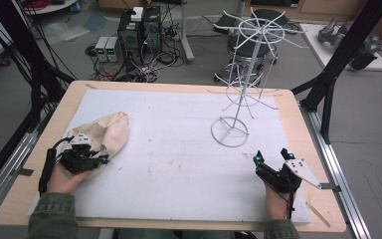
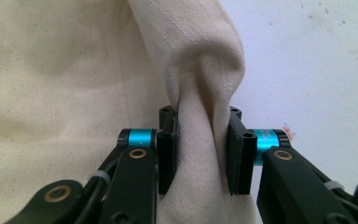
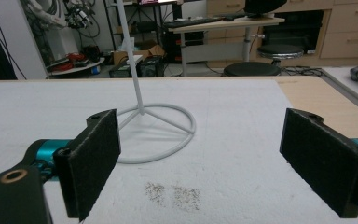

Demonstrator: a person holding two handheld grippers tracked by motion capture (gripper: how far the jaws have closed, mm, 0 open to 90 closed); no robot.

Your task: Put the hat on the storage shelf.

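Note:
A cream cloth [image 1: 110, 132] lies bunched at the left of the white mat [image 1: 179, 164]. My left gripper [image 1: 102, 159] sits at its near edge. In the left gripper view a thick fold of the cloth [image 2: 200, 93] runs up between the jaws, and the left gripper [image 2: 201, 114] is shut on it, both pads pressing the fabric. My right gripper [image 1: 271, 154] rests at the right front of the mat. Its jaws stand wide apart in the right gripper view, so the right gripper [image 3: 205, 154] is open with bare mat between the pads.
A white wire rack [image 1: 243, 84] with spoke arms stands on a ring base [image 3: 168, 135] at the back right of the mat, just ahead of the right gripper. A wooden table [image 1: 303, 124] borders the mat. Black frame posts rise at both sides.

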